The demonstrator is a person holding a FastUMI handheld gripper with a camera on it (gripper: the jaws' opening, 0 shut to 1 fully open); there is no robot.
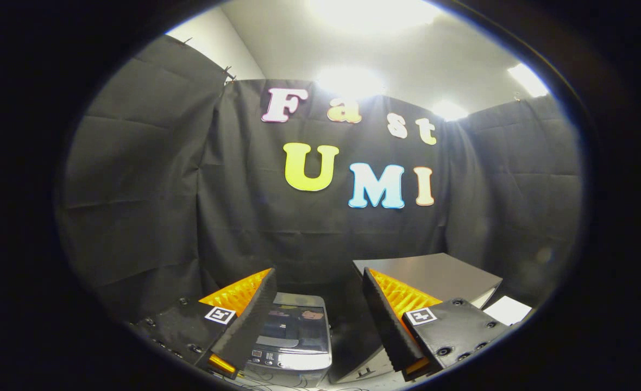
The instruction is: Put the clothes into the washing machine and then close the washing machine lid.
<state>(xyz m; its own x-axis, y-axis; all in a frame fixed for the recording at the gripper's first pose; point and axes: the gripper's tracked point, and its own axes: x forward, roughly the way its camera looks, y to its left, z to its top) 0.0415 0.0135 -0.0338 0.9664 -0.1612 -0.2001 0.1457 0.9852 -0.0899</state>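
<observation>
The washing machine (pixel 294 339) sits low between the fingers of the gripper (pixel 318 277), its lid down, nearer the left finger. The jaws stand spread wide, holding nothing. Beyond the right finger rests a grey box (pixel 440 274), with a white sheet (pixel 508 309) beside it.

The white surface (pixel 353 380) below the fingers carries a small washer (pixel 293 339) (lid down, glassy top), a grey box (pixel 434 277) beside it, and a white sheet (pixel 508 309) beyond the box's far corner.
</observation>
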